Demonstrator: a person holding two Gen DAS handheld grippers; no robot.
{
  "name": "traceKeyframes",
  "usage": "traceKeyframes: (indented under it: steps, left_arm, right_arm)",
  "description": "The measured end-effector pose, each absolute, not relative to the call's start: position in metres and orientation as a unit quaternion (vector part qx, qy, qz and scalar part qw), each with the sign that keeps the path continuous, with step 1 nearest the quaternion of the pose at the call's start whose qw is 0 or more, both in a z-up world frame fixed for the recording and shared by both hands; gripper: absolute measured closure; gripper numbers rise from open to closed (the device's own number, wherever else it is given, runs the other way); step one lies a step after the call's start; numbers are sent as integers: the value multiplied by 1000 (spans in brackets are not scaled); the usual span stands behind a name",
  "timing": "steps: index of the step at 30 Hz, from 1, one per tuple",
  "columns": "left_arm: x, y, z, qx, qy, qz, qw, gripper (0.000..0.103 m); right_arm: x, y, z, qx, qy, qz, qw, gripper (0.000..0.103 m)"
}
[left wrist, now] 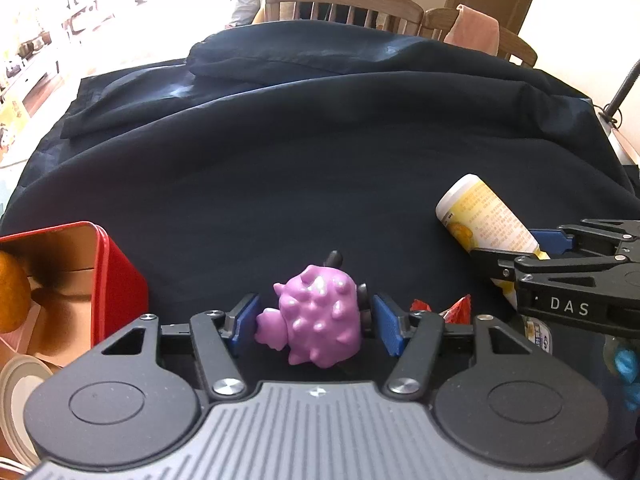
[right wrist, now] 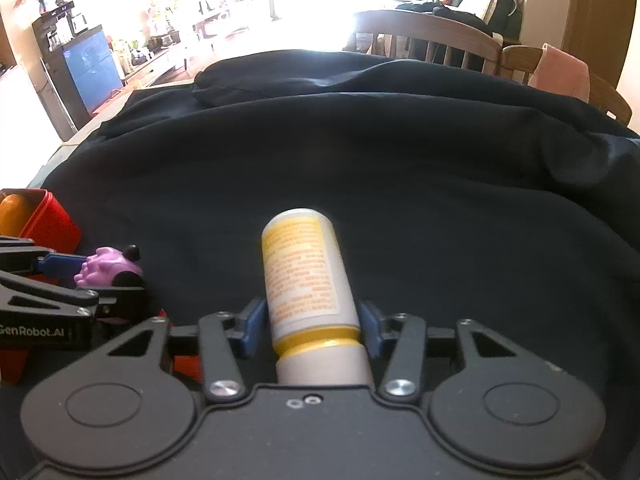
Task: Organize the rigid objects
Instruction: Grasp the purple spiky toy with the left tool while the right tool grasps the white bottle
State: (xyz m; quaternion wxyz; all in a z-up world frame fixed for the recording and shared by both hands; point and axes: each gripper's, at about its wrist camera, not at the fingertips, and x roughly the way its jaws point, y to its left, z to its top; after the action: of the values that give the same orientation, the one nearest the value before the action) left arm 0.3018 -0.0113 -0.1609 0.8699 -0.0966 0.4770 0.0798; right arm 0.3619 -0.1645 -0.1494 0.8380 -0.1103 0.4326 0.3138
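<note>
A purple spiky toy figure with dark feet sits between the blue pads of my left gripper, which is shut on it over the dark cloth. It also shows in the right wrist view. My right gripper is shut on a white bottle with a yellow label, which points forward and away. In the left wrist view the bottle sticks out of the right gripper at the right.
An open red tin box stands at the left with an orange-brown object inside. A red wrapper lies behind the left gripper's right finger. A round white lid lies at lower left. Wooden chairs stand beyond the cloth.
</note>
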Motion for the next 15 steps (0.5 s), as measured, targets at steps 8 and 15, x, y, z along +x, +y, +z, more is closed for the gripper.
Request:
traceKeyframes:
  steps: [8, 15]
  left_arm:
    - [299, -14, -157, -89, 477, 86, 870, 45]
    - [291, -13, -149, -90, 474, 88, 872, 46]
  right_arm:
    - [353, -171, -138, -105, 420, 311, 846, 59]
    - [338, -176, -121, -95, 404, 318, 852, 59]
